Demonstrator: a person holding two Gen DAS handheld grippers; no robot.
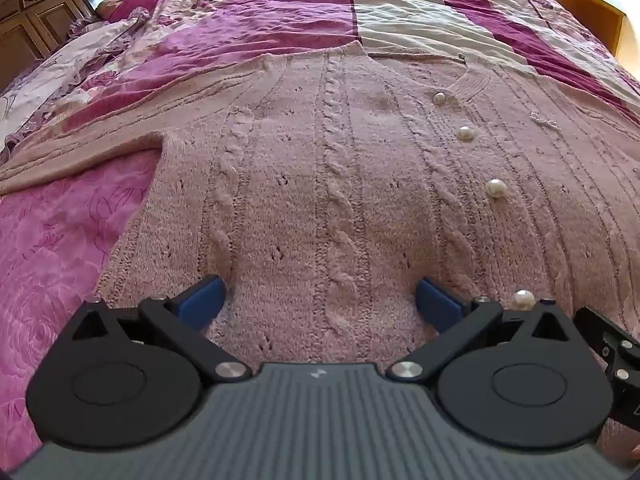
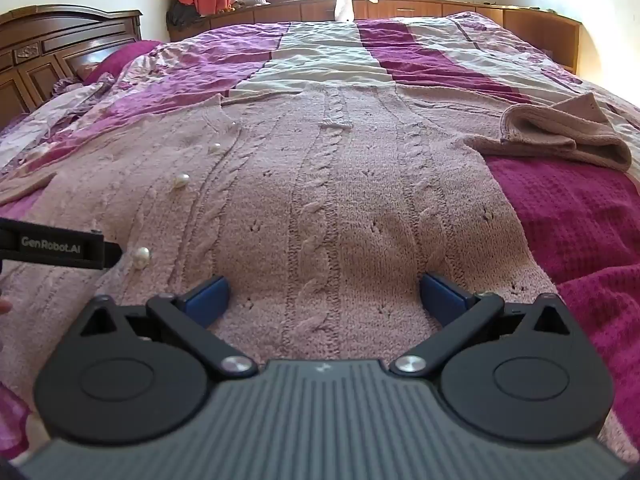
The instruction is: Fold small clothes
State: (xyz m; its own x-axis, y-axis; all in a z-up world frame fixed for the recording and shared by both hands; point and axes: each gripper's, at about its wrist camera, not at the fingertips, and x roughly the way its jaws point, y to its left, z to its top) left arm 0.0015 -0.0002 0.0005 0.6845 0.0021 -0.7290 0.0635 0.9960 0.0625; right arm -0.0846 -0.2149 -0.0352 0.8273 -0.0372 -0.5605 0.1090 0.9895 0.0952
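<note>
- Left wrist view: left gripper (image 1: 318,300) hovers jaws wide over the pink cardigan (image 1: 340,184), spread flat on the bedspread (image 1: 48,248)
- Right gripper (image 2: 324,298) is equally wide; pinching single-layer knit or snagging a pearl button (image 2: 141,257) could skew the fold

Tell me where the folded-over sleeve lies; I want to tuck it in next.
In the right wrist view, the bunched pink knitted sleeve lies at the cardigan's right side, on the magenta waffle blanket.

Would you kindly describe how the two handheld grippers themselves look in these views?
Left gripper and right gripper look alike: a ribbed grey body with a small white logo, two round black discs, black linkage arms with silver pivots, and blue finger pads. The left one's side, in the right view, reads "GenRobot.AI".
</note>
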